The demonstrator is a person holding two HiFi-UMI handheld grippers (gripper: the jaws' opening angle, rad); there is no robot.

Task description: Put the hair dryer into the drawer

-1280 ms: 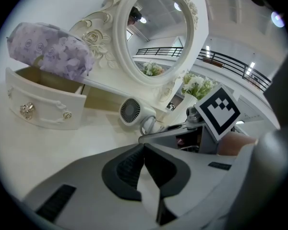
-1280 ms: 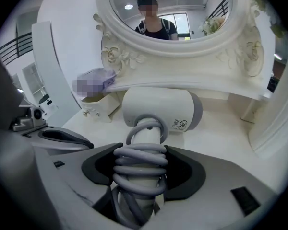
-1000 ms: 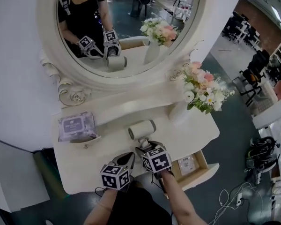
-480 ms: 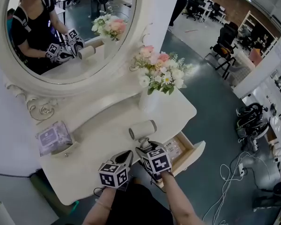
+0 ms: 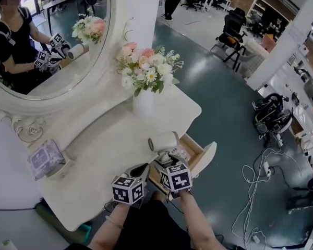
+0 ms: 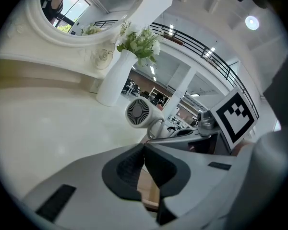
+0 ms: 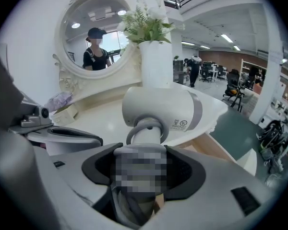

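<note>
Right gripper (image 7: 139, 163) holds hair dryer (image 7: 159, 110) by drawer (image 5: 207, 158) (contents hidden).

A white dressing table (image 5: 94, 155) is recorded on a dark teal floor (image 5: 219, 113), with an oval mirror (image 5: 57, 51) mounted at its back, black office chairs (image 5: 233, 27) and a white pillar (image 5: 287, 40) noted well beyond it, and round ceiling lights (image 6: 252, 22) overhead.

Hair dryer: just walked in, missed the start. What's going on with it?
A person at a white dressing table works with two hand-held grippers. The right hand-held gripper grips the hair dryer by its handle, near the table's edge beside the open drawer. The left hand-held gripper is shut and empty. The dryer isn't in the drawer yet.
</note>
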